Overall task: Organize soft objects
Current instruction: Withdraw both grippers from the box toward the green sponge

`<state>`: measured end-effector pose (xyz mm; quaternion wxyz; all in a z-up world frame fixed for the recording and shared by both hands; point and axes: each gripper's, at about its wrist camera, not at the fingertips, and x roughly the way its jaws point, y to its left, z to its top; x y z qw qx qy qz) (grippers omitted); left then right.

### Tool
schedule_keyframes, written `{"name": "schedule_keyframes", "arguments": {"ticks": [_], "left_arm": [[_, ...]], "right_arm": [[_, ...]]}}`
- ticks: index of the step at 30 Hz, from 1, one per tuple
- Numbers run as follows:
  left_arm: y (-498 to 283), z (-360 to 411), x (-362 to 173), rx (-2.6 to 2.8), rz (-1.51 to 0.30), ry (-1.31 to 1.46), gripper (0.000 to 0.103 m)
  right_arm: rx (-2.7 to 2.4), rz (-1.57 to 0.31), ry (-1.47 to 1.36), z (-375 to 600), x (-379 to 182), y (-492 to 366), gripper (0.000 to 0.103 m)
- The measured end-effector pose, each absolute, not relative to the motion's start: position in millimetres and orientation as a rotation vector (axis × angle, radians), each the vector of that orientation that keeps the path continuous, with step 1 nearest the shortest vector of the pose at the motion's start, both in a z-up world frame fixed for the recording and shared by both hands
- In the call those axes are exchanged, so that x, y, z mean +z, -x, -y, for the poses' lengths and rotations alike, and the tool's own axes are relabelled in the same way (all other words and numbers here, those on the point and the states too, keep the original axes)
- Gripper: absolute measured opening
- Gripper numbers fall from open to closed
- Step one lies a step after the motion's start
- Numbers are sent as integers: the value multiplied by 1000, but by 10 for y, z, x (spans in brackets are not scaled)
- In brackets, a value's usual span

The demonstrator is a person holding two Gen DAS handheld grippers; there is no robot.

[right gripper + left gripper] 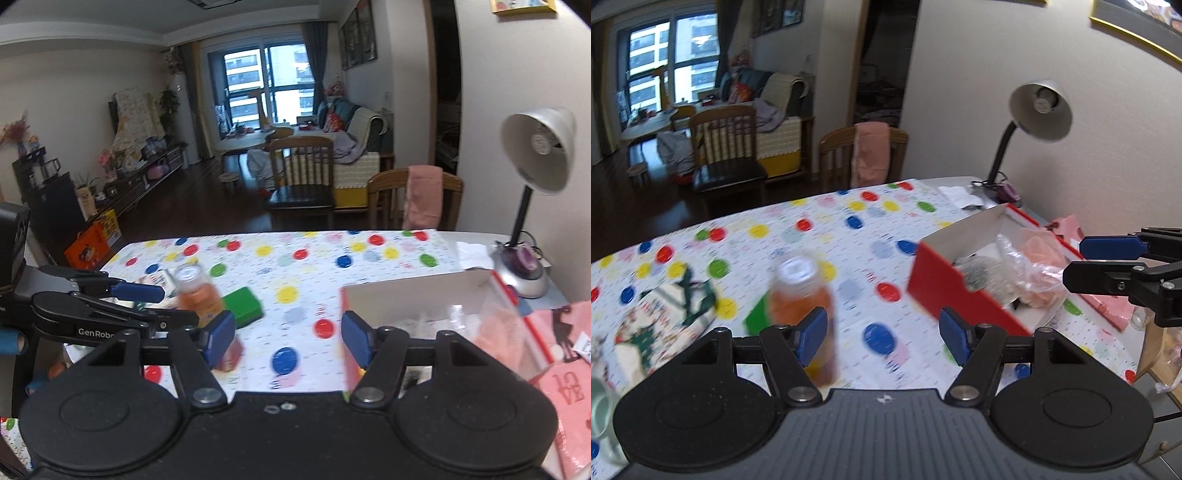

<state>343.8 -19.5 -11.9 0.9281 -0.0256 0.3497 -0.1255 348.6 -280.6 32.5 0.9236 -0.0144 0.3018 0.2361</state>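
Soft things sit mostly in the red box [960, 291] on the right of the counter [849, 236]: a crumpled clear plastic bag [1023, 266] and a pale pink cloth [1043, 245] lie inside it. My left gripper [882, 338] hangs above the spotted cloth with its jaws apart and nothing between them. My right gripper [288, 338] is likewise empty, its jaws spread wide; in the left wrist view it shows side-on beyond the box's right end, above a pink bag [569, 354].

Left of the box stands a bottle of orange drink [803, 306], with a green sponge [243, 302] just beside it. A patterned cloth with green ribbon [679, 306] lies near the counter's left edge.

My worry is the bottle. It is tall, stands close to my left jaw, and a sideways sweep toward the sponge or the patterned cloth would likely tip it. The sponge touches or nearly touches it, so a careless pull could drag the bottle over. The two grippers are also near each other around the box; reaching in together may make them collide. The plastic bag is slippery and could slide from a shallow pinch.
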Motion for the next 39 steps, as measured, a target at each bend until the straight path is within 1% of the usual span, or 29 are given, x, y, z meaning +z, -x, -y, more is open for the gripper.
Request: {"name": "schedule_keyframes", "arguments": {"ticks": [1, 2, 3, 8, 9, 10, 11, 14, 16, 18, 20, 22, 30, 31, 32, 33, 39], "left_arm": [[-3404, 114, -137, -249, -721, 57, 67], [-3373, 38, -154, -243, -726, 60, 71], [-3340, -35, -171, -237, -727, 62, 73], [-3181, -394, -261, -211, -733, 81, 75], [-3156, -458, -276, -208, -734, 83, 76], [-3131, -519, -292, -209, -734, 85, 81], [-3107, -582, -305, -209, -733, 89, 84], [-3035, -757, -343, -214, -725, 96, 84], [-3018, -873, -370, -211, -730, 103, 84], [-3003, -986, -396, -212, -736, 119, 84], [-2994, -1081, -421, -212, -740, 129, 85], [-2977, -1164, -449, -219, -742, 134, 87], [-3045, -1381, -631, -198, -761, 144, 89], [-3065, -1403, -656, -187, -767, 143, 94], [-3093, -1420, -687, -181, -777, 139, 102], [-3117, -1437, -713, -177, -784, 133, 103], [-3282, -1496, -900, -216, -826, 79, 103]], "right_arm": [[490, -624, 32, 2730, 316, -3469, 65], [493, -630, 34, 2653, 306, -3452, 66], [495, -637, 36, 2583, 293, -3442, 67], [490, -664, 34, 2280, 256, -3399, 70], [487, -671, 28, 2236, 255, -3402, 72], [485, -677, 21, 2184, 256, -3406, 72], [483, -683, 20, 2136, 260, -3415, 75], [470, -691, 24, 1975, 277, -3414, 81], [469, -698, 25, 1872, 300, -3430, 82], [465, -707, 24, 1768, 331, -3457, 88], [465, -717, 25, 1666, 363, -3512, 89], [458, -725, 20, 1587, 392, -3584, 90], [430, -803, -27, 1399, 435, -4096, 95], [427, -814, -31, 1378, 432, -4166, 95], [425, -828, -36, 1358, 423, -4250, 95], [426, -849, -44, 1336, 406, -4340, 95], [445, -978, -87, 1229, 196, -4872, 97]]}}
